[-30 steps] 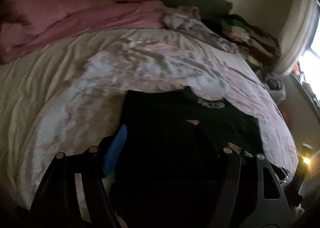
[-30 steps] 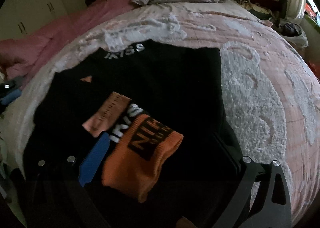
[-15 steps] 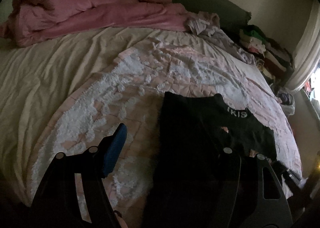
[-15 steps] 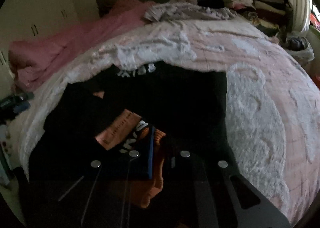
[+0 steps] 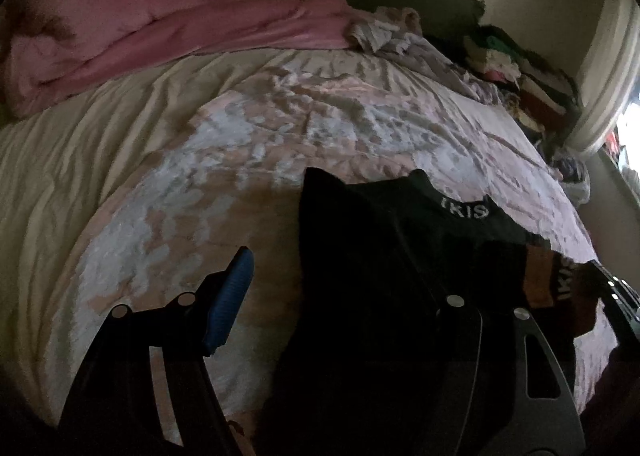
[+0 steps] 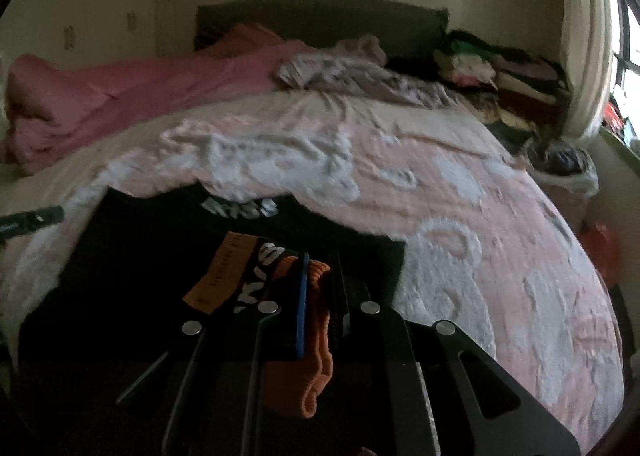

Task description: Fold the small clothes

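A black garment [image 5: 360, 256] with white lettering at its collar [image 6: 240, 207] lies flat on the pink-and-white blanket [image 6: 460, 215]. On top of it lies an orange ribbed piece [image 6: 320, 356] with a black lettered band and a peach label [image 6: 220, 280]. My right gripper [image 6: 320, 268] is shut on the orange piece's edge, which is raised a little off the black garment. My left gripper [image 5: 344, 276] is open and hovers over the garment's left edge; its blue pad [image 5: 230, 296] is over bare blanket. In the left wrist view the orange piece [image 5: 540, 280] shows at the right.
A pink duvet [image 5: 160, 27] is bunched along the far left of the bed. Crumpled pale cloth [image 6: 360, 75] lies by the dark headboard [image 6: 320, 15]. Stacked clothes [image 6: 480, 63] sit at the far right, near a curtain [image 6: 584, 35] and a window.
My right gripper went from wide open beside the orange piece to shut on its edge, and it has risen. My left gripper swung left off the black garment, then partly back.
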